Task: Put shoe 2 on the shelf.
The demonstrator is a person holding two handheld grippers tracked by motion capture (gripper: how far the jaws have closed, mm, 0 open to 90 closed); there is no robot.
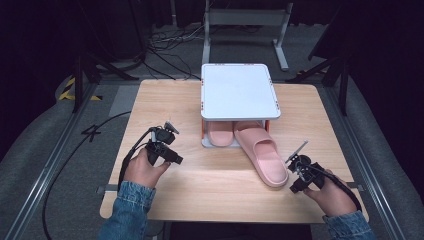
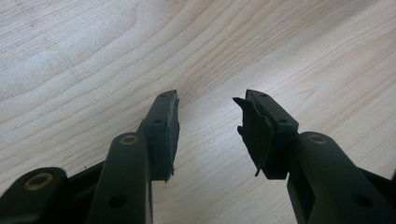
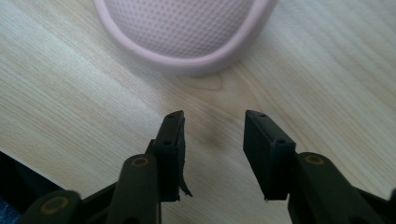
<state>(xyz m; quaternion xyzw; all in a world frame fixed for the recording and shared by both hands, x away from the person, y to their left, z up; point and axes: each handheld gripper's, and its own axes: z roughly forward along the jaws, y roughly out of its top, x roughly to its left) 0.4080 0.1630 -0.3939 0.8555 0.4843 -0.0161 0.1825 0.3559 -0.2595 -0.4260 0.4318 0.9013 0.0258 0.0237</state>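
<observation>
The pink slipper (image 1: pixel 264 159) is seen lying on the wooden table (image 1: pixel 210 180), its toe just at the white shoe rack's (image 1: pixel 238 91) lower shelf and its heel (image 3: pixel 189 35) nearest the right gripper (image 3: pixel 212 126). Its mate (image 1: pixel 220 133) is already tucked under the rack. The right jaws are held moderately apart, empty, just short of the heel — an approach, it is judged. Next, the rim must be straddled and pinched (a soft edge). The left gripper (image 2: pixel 210 109) is parked, jaws apart, over bare wood.

A lab or recording studio: black drapes all round, a bare wooden counter (image 1: pixel 190 185) on grey floor, loose cables (image 1: pixel 165 42), metal stands (image 1: pixel 85 75), and hazard-striped tape (image 1: pixel 67 90) at the edge.
</observation>
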